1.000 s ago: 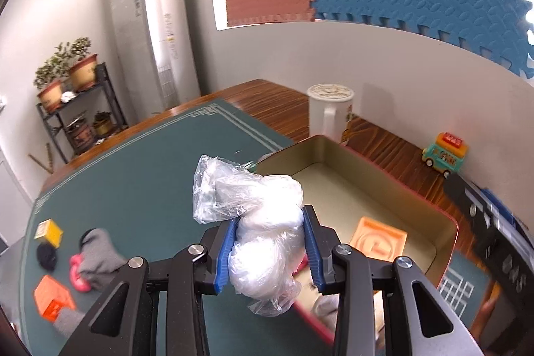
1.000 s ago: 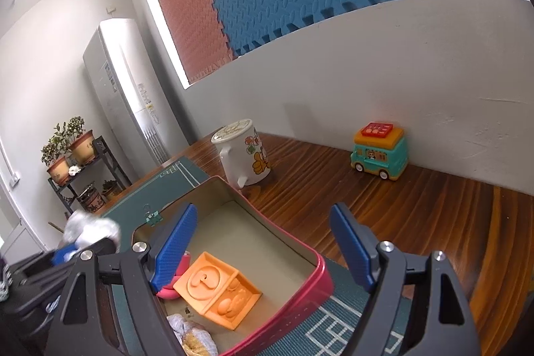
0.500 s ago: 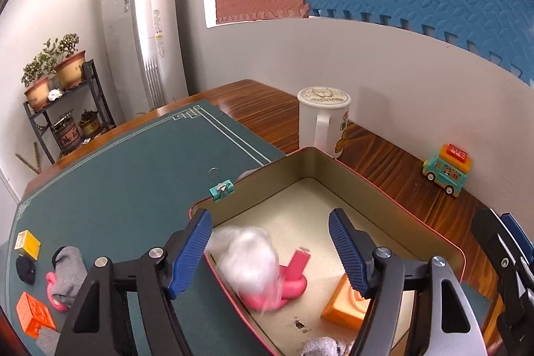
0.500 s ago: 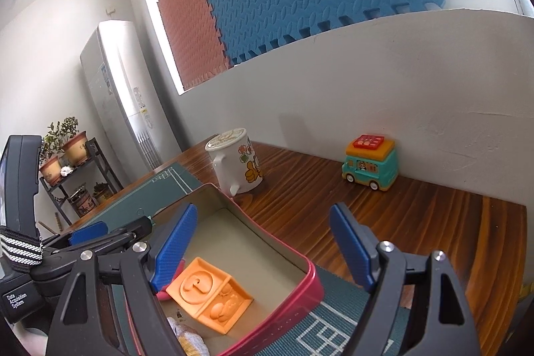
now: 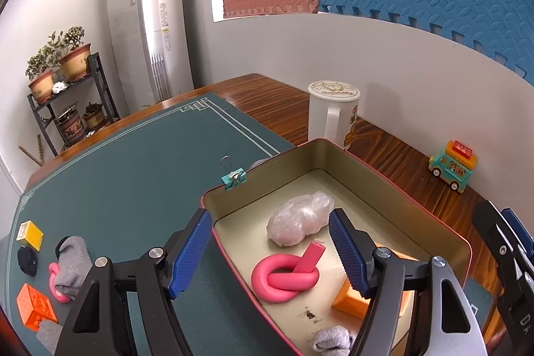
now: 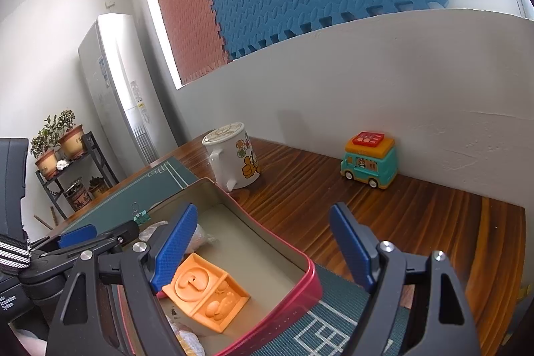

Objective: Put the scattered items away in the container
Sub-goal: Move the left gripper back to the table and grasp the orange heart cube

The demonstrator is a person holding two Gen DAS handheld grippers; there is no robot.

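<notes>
While the left gripper [image 5: 270,251] hangs spread and empty above | red tin [image 5: 465,247]: crinkly plastic bundle [image 5: 298,219], knotted pink foam tube [image 5: 283,277], orange block [image 5: 350,299], grey sock [image 5: 330,339] | right gripper [image 6: 263,246] spread, empty

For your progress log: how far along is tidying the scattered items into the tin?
Done: plastic bundle, pink loop and orange block lie inside the tin. In hand: nothing, both sets of jaws open. Left: grey sock, yellow cube and orange cube on the mat.
</notes>
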